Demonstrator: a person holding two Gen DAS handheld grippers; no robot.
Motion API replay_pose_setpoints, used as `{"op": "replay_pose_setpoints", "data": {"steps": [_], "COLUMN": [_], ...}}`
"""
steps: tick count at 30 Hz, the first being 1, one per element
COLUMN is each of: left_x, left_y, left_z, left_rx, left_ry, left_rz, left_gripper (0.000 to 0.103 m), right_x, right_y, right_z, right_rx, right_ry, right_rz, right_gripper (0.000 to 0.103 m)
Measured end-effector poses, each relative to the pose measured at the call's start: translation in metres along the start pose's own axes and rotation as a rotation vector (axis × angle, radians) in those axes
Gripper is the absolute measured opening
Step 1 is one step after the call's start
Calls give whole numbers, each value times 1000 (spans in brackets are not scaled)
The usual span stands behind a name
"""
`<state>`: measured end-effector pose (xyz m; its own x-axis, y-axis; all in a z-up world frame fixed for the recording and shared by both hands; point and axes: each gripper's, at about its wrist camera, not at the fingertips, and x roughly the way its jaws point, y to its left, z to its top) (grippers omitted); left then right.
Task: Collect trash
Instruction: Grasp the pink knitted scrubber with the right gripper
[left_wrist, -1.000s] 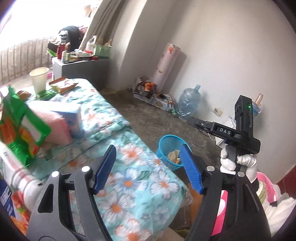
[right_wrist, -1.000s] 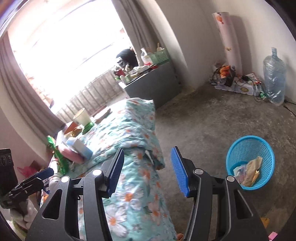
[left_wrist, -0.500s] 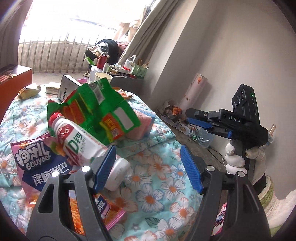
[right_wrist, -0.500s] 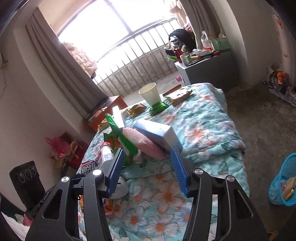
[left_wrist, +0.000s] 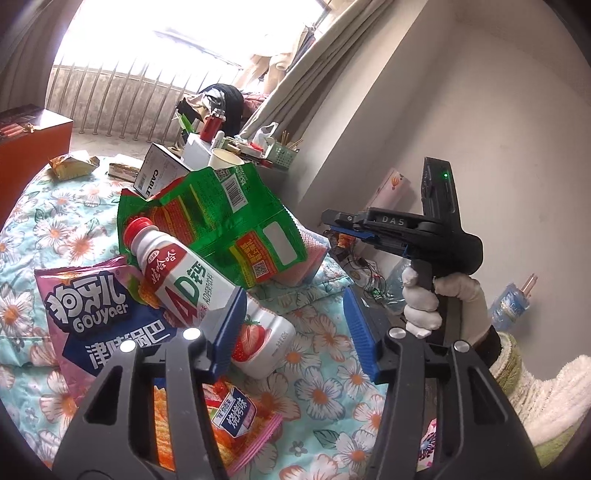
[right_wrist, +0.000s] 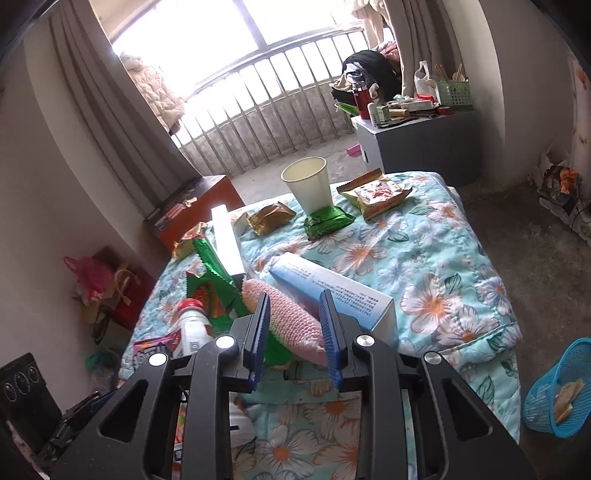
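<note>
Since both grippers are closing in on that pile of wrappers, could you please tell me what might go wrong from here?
1. The drink bottle leans on loose snack bags; the left gripper, jaws just closing beside it, may nudge it into rolling.
2. The right gripper, also closing, frames the pink packet and may pinch the green bag too.
3. The blue basket sits off the bed, so a loose grip could drop trash.

**Room around the flowered bed**

A bed (right_wrist: 436, 258) with a turquoise floral cover serves as the landmark. Beyond its far end stands a grey cabinet (right_wrist: 424, 147) crowded with a red flask (right_wrist: 360, 98) and a green basket (right_wrist: 454, 92). Behind that, a railed window (right_wrist: 258, 85) glows between grey curtains (right_wrist: 110, 110). An orange-brown chest (right_wrist: 195, 206) sits at the bed's far left corner. A pink bag (right_wrist: 88, 273) lies on the floor left of the bed.
</note>
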<state>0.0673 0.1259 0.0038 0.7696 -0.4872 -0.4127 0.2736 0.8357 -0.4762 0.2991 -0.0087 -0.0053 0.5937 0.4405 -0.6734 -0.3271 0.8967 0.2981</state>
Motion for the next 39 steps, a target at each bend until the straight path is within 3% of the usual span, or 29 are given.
{"op": "replay_pose_setpoints", "data": {"steps": [8,12,14,20,26,33,39], "left_x": [17,26,29,34,31,29,37], "left_y": [0,-12,-16,-18,-22,-23,-25], "left_z": [-9,-16,-19,-21,-23,-26,-25], "left_rx": [-13,27,39,48,65,54,41], "left_ry": [50,86,102,125,133,139,156], "left_rz": [-71,-94,-108,-111,-104,-102,-110], "left_gripper": [39,38,38,38,38,38,38], "right_x": [9,7,11,40,66,65,47], "right_y": [6,9,14,15,8,-3,3], "right_z": [-8,-5,-7,-5,9,13,1], "right_rx": [-127,-288,-397,-591,-604,-535,-504], "right_ry": [42,52,88,201,232,223,168], "right_rz": [-83,-97,-86,-124,-120,-86,-69], "right_gripper": [29,55,63,72,73,72,56]}}
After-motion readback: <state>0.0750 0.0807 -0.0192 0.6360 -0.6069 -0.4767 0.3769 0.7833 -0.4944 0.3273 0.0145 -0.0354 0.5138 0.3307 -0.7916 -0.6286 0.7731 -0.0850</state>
